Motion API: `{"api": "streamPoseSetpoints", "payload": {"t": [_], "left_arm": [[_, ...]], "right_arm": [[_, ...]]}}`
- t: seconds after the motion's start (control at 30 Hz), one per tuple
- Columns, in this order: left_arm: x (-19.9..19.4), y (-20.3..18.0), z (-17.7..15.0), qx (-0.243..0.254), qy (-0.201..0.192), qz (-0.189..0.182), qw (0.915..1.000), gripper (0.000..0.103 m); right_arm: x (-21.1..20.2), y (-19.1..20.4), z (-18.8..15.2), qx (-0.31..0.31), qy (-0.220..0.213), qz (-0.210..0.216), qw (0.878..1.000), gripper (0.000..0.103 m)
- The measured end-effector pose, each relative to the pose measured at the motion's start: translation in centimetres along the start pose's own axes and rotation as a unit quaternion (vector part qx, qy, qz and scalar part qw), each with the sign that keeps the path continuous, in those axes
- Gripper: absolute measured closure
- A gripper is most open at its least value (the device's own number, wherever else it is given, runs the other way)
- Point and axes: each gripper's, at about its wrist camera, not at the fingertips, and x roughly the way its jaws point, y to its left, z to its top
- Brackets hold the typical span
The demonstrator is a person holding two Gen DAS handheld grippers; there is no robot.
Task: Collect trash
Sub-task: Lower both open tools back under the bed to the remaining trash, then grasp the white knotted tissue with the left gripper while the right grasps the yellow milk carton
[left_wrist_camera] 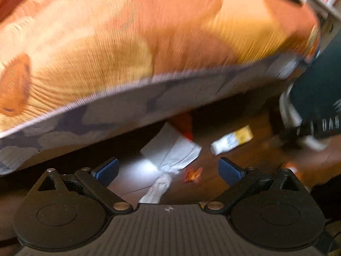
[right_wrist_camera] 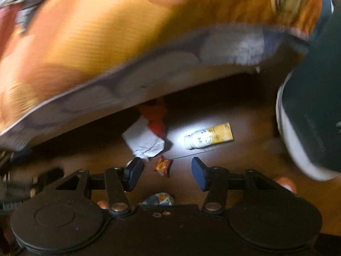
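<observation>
orange and yellow fabric, a big cushion (left_wrist_camera: 132,42) with a grey patterned edge, filled the upper half of both wrist views, blurred. under it lay a dark brown wooden floor (left_wrist_camera: 245,160) strewn with trash. the left claw (left_wrist_camera: 168,168) stood wide open with nothing between its blue pads; just past it, toward twelve o'clock, lay a crumpled white paper (left_wrist_camera: 170,147), a small orange wrapper (left_wrist_camera: 192,175) at its four o'clock, a red scrap (left_wrist_camera: 183,123) at its twelve, and a white and yellow packet (left_wrist_camera: 232,139) at its three. the right claw (right_wrist_camera: 167,171) was also open and empty, the orange wrapper (right_wrist_camera: 163,166) lying on the floor between its pads, untouched. a dark green bin (right_wrist_camera: 315,106) with a white rim stood at three o'clock.
</observation>
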Motion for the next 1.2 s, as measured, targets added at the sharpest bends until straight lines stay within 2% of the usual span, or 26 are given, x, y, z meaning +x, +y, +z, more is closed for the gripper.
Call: {"api": "streamPoseSetpoints", "payload": {"t": [0.1, 0.23, 0.47, 0.6, 0.73, 0.9, 1.03, 1.13, 1.2], "left_arm": [[4.0, 0.7, -0.7, 0.027, 0.030, 0.009, 0.9992, 0.003], [8.8, 1.9, -1.9, 0.017, 0.075, -0.001, 0.9971, 0.003], [14.9, 2.3, -2.6, 0.032, 0.117, -0.009, 0.9926, 0.003], [18.2, 2.4, -3.2, 0.029, 0.136, -0.018, 0.9901, 0.003], [21.3, 3.3, -4.3, 0.000, 0.165, -0.043, 0.9854, 0.004], [23.9, 4.0, -5.5, -0.014, 0.183, -0.047, 0.9819, 0.004], [25.7, 4.0, -6.0, -0.021, 0.192, -0.048, 0.9800, 0.011], [26.6, 3.3, -6.1, -0.011, 0.194, -0.051, 0.9796, 0.014], [27.2, 2.8, -6.2, -0.001, 0.195, -0.052, 0.9794, 0.020]], "right_arm": [[4.0, -1.9, 0.5, 0.060, 0.011, -0.016, 0.998, 0.052], [8.1, -4.4, 1.1, 0.127, 0.017, -0.036, 0.991, 0.052], [13.6, -8.1, 2.2, 0.247, 0.007, -0.049, 0.968, 0.052], [16.6, -8.9, 2.9, 0.289, 0.021, -0.058, 0.955, 0.052], [18.9, -9.8, 2.7, 0.326, 0.025, -0.074, 0.942, 0.052], [20.9, -10.5, 2.7, 0.340, 0.028, -0.088, 0.936, 0.051], [21.6, -9.9, 3.0, 0.331, 0.026, -0.117, 0.936, 0.047], [21.9, -9.0, 3.3, 0.313, 0.039, -0.147, 0.937, 0.048], [21.7, -9.0, 3.1, 0.320, 0.037, -0.147, 0.935, 0.050]]}}
